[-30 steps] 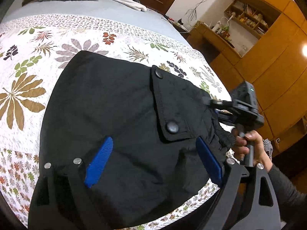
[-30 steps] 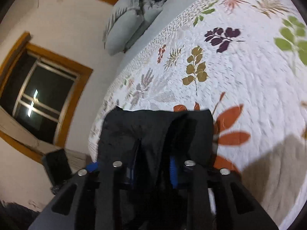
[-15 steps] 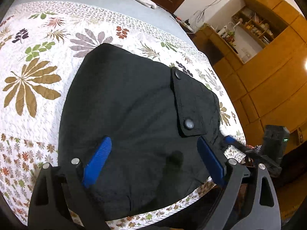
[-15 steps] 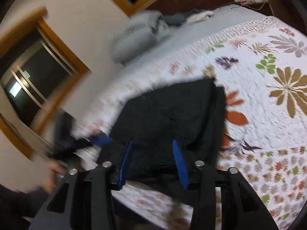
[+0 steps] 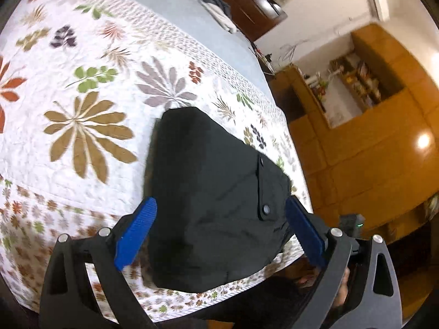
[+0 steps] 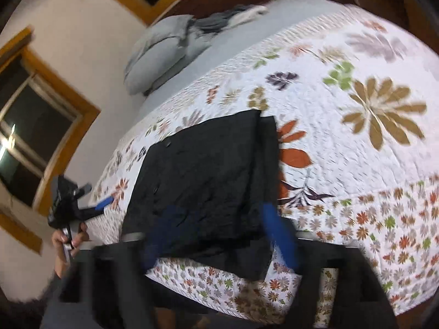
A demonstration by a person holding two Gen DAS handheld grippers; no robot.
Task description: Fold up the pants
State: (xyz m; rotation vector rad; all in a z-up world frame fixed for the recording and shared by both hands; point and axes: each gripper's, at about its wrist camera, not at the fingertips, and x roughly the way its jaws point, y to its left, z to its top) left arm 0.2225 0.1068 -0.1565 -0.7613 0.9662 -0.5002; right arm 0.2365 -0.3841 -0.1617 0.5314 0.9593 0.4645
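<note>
The black pants [image 5: 214, 205] lie folded into a compact packet on the flowered bedspread [image 5: 82, 115], near the edge of the bed closest to the person. In the left wrist view, a pocket flap with two snap buttons [image 5: 265, 208] faces up on the right part of the packet. In the right wrist view, a lower layer sticks out a little past the top layer along the right side and at the near corner, so the edges are not fully even.

The left gripper [image 5: 219, 227] has its blue fingers [image 5: 135, 233] wide apart and holds nothing; it is above the packet, not touching it. The right gripper [image 6: 219, 235] is blurred by motion, but its fingers seem apart too, with no cloth between them.

I judge that the folding is nearly or fully finished. To end it well, I would press the top layer flat, pull the sticking corner under it, and keep the packet away from the bed edge so it does not slide off.

Grey pillows [image 6: 159, 52] lie at the far end of the bed.
</note>
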